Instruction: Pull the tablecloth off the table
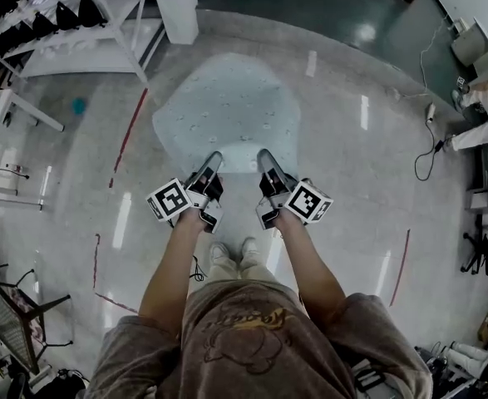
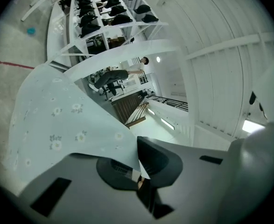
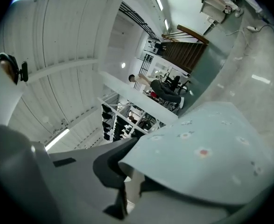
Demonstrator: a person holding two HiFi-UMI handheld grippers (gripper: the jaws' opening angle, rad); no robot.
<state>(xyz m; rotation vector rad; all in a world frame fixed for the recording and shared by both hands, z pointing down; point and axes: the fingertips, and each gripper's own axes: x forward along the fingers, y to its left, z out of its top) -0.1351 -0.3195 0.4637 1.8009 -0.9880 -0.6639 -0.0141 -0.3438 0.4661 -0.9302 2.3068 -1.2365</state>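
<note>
A pale blue tablecloth [image 1: 227, 110] with small flowers spreads out ahead of me, above the grey floor. I see no table under it. My left gripper [image 1: 213, 161] is shut on the cloth's near edge at the left. My right gripper [image 1: 265, 158] is shut on the same edge at the right. In the left gripper view the cloth [image 2: 66, 120] runs up and left from the closed left gripper [image 2: 137, 171]. In the right gripper view the cloth [image 3: 207, 157] drapes over the lower jaw of the right gripper [image 3: 127, 177], its edge pinched between the jaws.
A white shelving rack [image 1: 77, 23] with dark items stands at the far left, next to a white pillar [image 1: 175, 2]. Red tape lines [image 1: 127, 135] mark the floor. Cables and equipment [image 1: 431, 148] lie at the right, and a dark frame [image 1: 11, 314] at the lower left.
</note>
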